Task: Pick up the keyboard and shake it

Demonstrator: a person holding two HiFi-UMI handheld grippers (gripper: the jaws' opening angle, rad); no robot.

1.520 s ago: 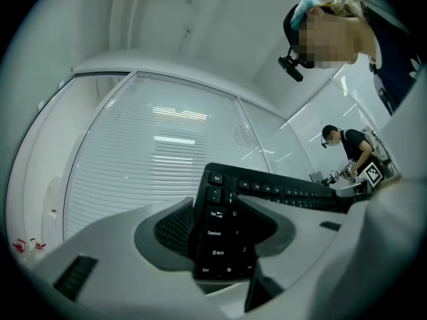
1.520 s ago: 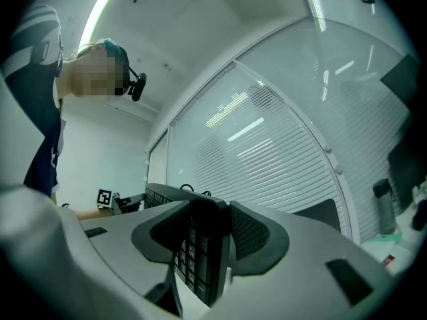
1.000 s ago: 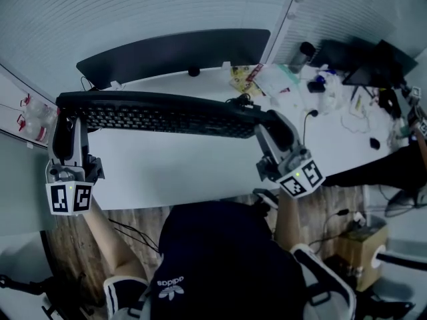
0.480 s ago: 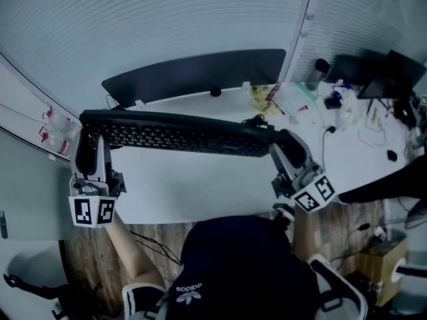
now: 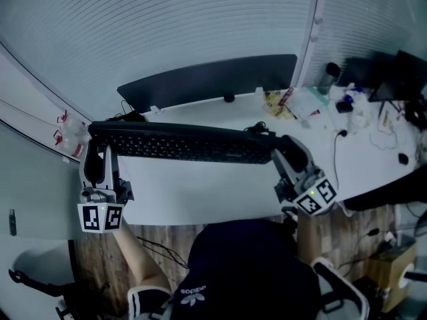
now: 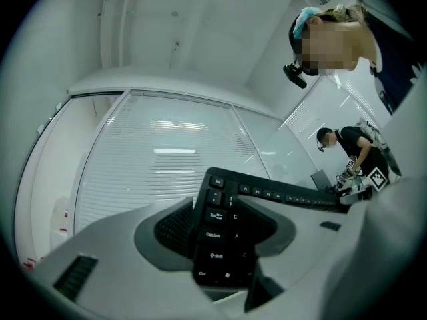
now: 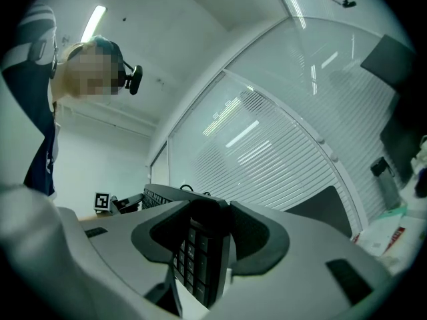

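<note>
Now: you hold the black keyboard (image 5: 187, 144) in the air above the white desk (image 5: 200, 189), roughly level, keys tilted toward you. Your left gripper (image 5: 99, 142) has its jaws clamped on the left end, at the Shift/Caps keys. Your right gripper (image 5: 285, 153) has its jaws clamped on the right end.

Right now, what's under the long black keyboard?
Bare white desk shows below the black keyboard, held up by left gripper and right gripper; the strip it covers is hidden.
</note>
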